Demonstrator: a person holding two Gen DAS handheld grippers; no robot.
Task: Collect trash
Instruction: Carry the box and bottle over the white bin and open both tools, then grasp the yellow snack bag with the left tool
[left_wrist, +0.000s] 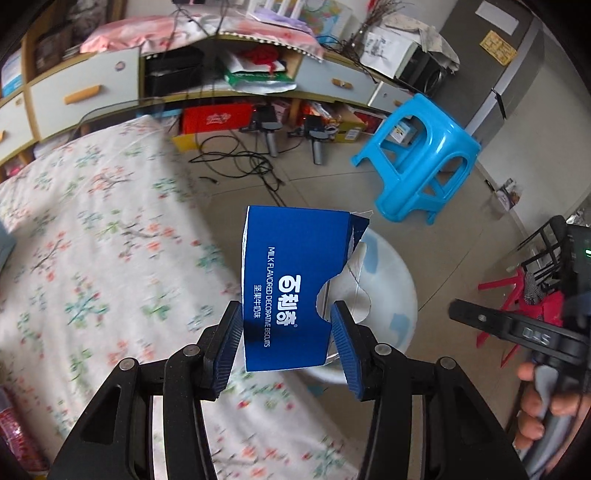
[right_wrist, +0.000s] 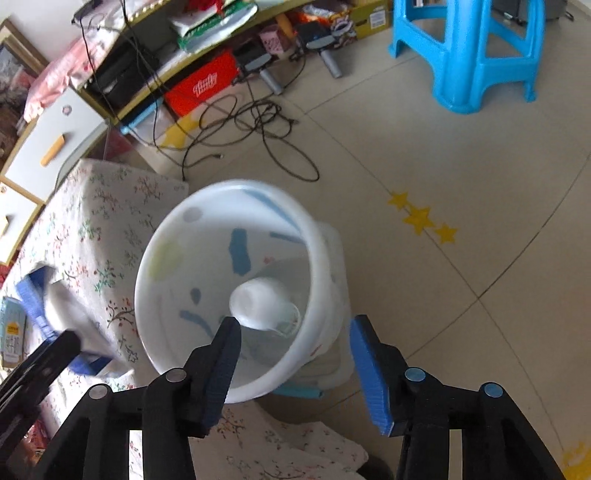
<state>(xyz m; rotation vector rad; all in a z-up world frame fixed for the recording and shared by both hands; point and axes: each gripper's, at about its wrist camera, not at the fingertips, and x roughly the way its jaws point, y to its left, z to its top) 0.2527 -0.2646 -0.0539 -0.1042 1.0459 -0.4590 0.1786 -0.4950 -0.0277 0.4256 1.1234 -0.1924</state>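
Observation:
My left gripper (left_wrist: 288, 332) is shut on a torn blue biscuit box (left_wrist: 291, 280), its blue pads pressing on the box's two sides. The box hangs over the edge of the flowered table, beside the white trash bin (left_wrist: 391, 273). In the right wrist view my right gripper (right_wrist: 295, 325) stands open above the bin (right_wrist: 155, 266), with nothing between its pads. A white cup-like piece of trash (right_wrist: 258, 302), blurred, lies inside the bin. The blue box (right_wrist: 35, 295) shows blurred at the left.
A flowered tablecloth (left_wrist: 92, 258) covers the table left of the bin. On the tiled floor beyond stand a blue plastic stool (left_wrist: 424, 155), tangled black cables (right_wrist: 258, 122) and a low cluttered shelf unit (left_wrist: 92, 88). A hand (left_wrist: 532, 402) grips a handle at the right edge.

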